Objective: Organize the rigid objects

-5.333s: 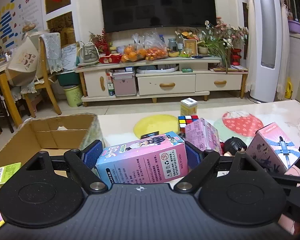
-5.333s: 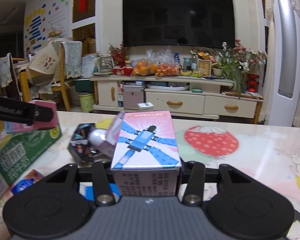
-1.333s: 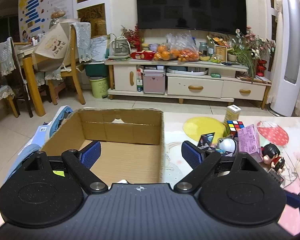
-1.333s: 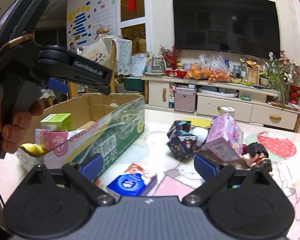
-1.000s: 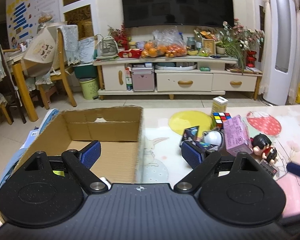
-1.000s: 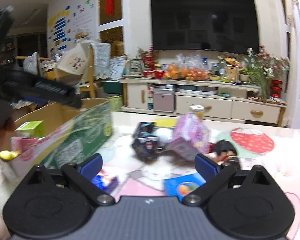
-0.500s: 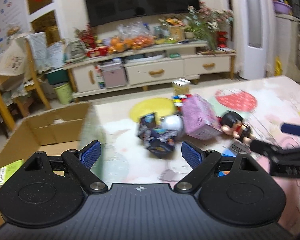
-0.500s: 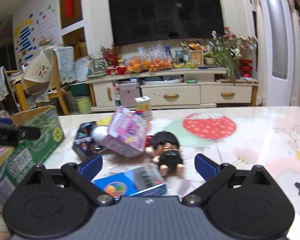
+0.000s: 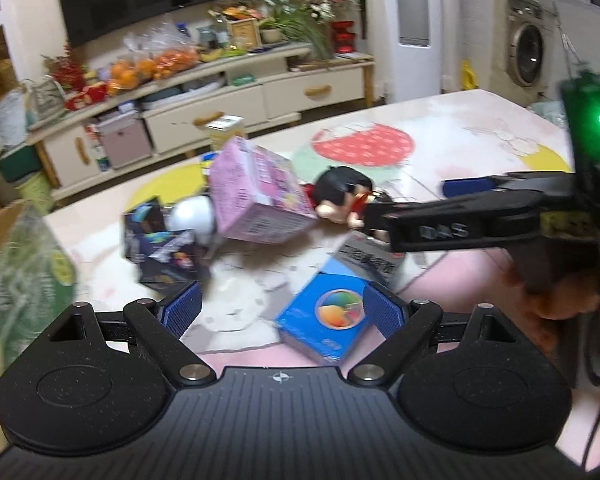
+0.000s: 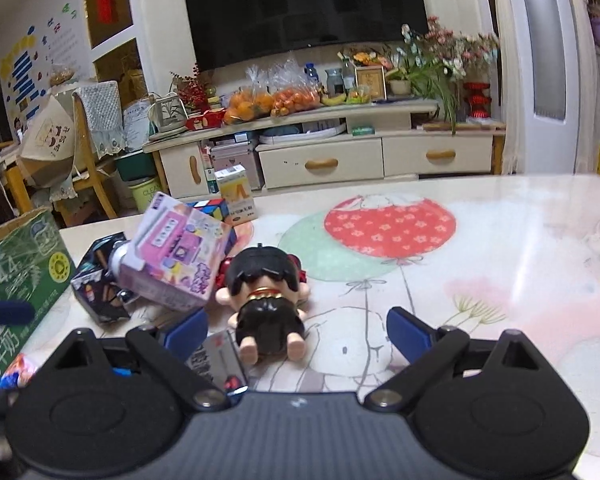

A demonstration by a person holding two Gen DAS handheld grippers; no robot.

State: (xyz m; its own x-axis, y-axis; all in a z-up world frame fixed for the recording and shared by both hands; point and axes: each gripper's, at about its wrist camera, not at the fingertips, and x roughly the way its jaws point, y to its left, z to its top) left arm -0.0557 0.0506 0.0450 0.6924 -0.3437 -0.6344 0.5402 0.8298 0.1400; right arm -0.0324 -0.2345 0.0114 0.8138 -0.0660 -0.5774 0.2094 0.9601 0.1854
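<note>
The left tool (image 9: 281, 311) hung low over the tabletop (image 9: 440, 120) with its blue-padded fingers (image 9: 182, 312) spread wide apart and nothing between them but the near end of a blue box with an orange-fruit picture (image 9: 327, 326), which lay flat on the tabletop just inside the right finger; whether that pad touched the box could not be told. Beyond it lay a pink toy box (image 9: 256, 196) tilted on one edge, leaning against a white ball (image 9: 192, 216) and a dark, star-patterned folding cube (image 9: 162, 248), with a black-haired doll figure (image 9: 340, 196) face down just to its right. At the left edge stood the green printed side of a cardboard carton (image 9: 28, 276), blurred. The right tool (image 10: 297, 329) was likewise spread open and empty, hovering just behind the doll figure (image 10: 266, 296), whose feet pointed toward the camera and lay between the two blue pads without touching either. In the right wrist view the pink toy box (image 10: 176, 252) sat to the doll's left, a Rubik's cube (image 10: 208, 208) and a small yellow-and-white carton (image 10: 238, 194) stood behind it, and the green carton (image 10: 16, 276) filled the left side. From the left wrist view, the right tool (image 9: 472, 216) reached in from the right, its finger over the doll.
</note>
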